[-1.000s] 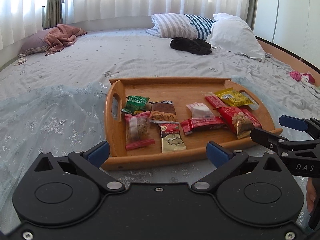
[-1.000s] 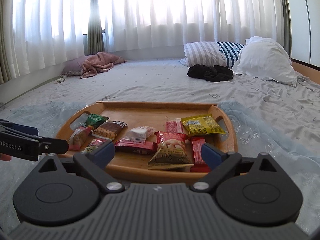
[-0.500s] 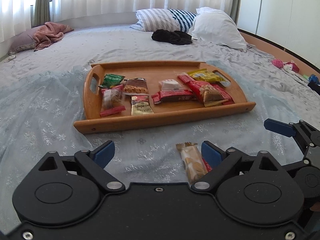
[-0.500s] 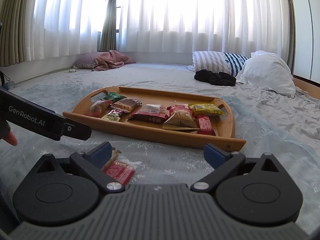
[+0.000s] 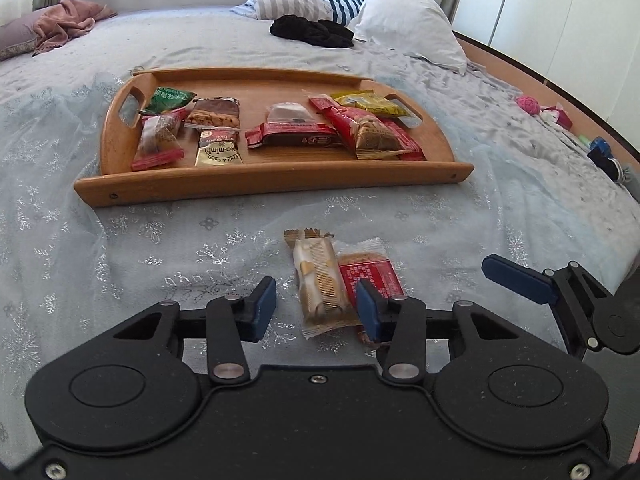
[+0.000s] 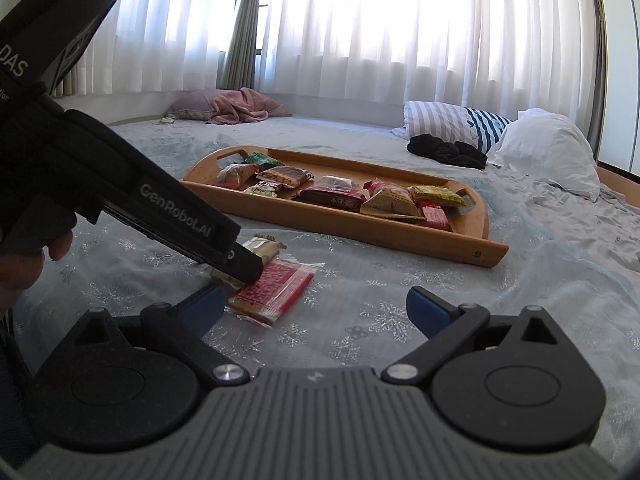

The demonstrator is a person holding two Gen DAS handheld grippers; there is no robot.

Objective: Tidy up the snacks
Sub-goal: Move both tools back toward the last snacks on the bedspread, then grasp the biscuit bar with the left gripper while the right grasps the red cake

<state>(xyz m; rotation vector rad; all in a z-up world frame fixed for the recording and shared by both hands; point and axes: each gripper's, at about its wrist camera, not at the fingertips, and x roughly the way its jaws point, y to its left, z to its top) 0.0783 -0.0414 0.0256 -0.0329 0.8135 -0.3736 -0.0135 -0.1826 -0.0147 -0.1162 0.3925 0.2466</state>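
A wooden tray (image 5: pixel 280 176) (image 6: pixel 400 236) lies on the bed with several snack packets in it. Two loose packets lie on the cover in front of it: a beige wafer packet (image 5: pixel 320 280) (image 6: pixel 262 250) and a red packet (image 5: pixel 370 276) (image 6: pixel 276 288), side by side. My left gripper (image 5: pixel 316 308) is open and low over them, its fingers on either side of the wafer packet, the right pad over the red packet's edge. My right gripper (image 6: pixel 312 312) is open and empty, just right of the red packet. It shows in the left wrist view (image 5: pixel 520 280).
Pillows (image 5: pixel 408 28) and a black garment (image 5: pixel 312 32) lie at the head of the bed. A pink blanket (image 5: pixel 64 24) is at the far left. Small items (image 5: pixel 560 116) lie along the bed's right edge. The wooden bed frame (image 5: pixel 560 88) runs behind them.
Both grippers have pulled back from the tray and dropped toward the two loose packets. The left gripper's jaws have narrowed around the wafer packet.
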